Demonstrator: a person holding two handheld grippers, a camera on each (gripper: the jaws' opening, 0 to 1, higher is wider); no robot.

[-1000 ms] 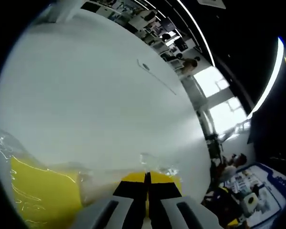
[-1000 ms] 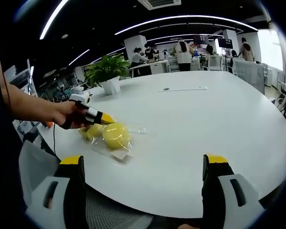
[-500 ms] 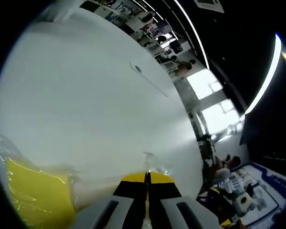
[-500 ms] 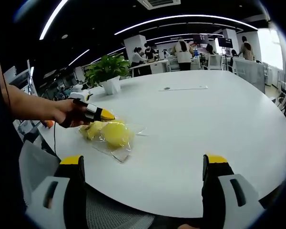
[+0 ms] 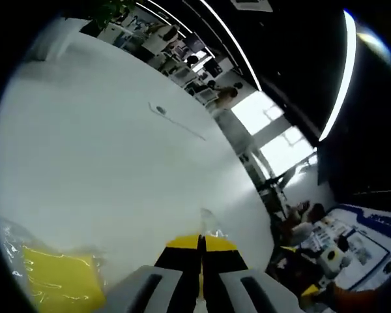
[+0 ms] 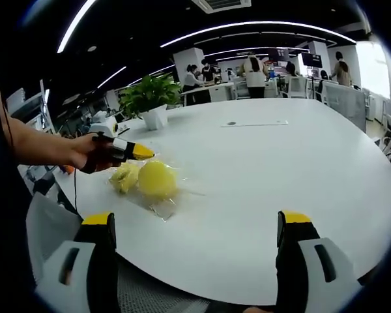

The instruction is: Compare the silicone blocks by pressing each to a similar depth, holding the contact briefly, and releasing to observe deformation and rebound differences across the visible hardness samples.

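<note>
Two yellow silicone blocks lie in a clear plastic bag (image 6: 164, 207) on the white table (image 6: 267, 176): a round bright yellow block (image 6: 156, 179) and a smaller pale one (image 6: 124, 177). A person's hand holds my left gripper (image 6: 143, 153) just above and left of them, clear of the round block. In the left gripper view my left gripper (image 5: 201, 242) has its yellow-tipped jaws pressed together, with a wrapped yellow block (image 5: 57, 287) low at the left and crinkled plastic just past the tips. My right gripper (image 6: 197, 220) stands wide open near the table's front edge, nothing between its fingers.
A potted plant (image 6: 146, 98) in a white pot stands at the table's far left. A thin flat strip with a round grommet (image 6: 251, 122) lies on the far side. Desks and people fill the room behind. A grey chair (image 6: 49, 225) sits at the near left.
My left gripper has lifted off the round yellow block and drawn back slightly to the left. The block looks round again. My right gripper has stayed put.
</note>
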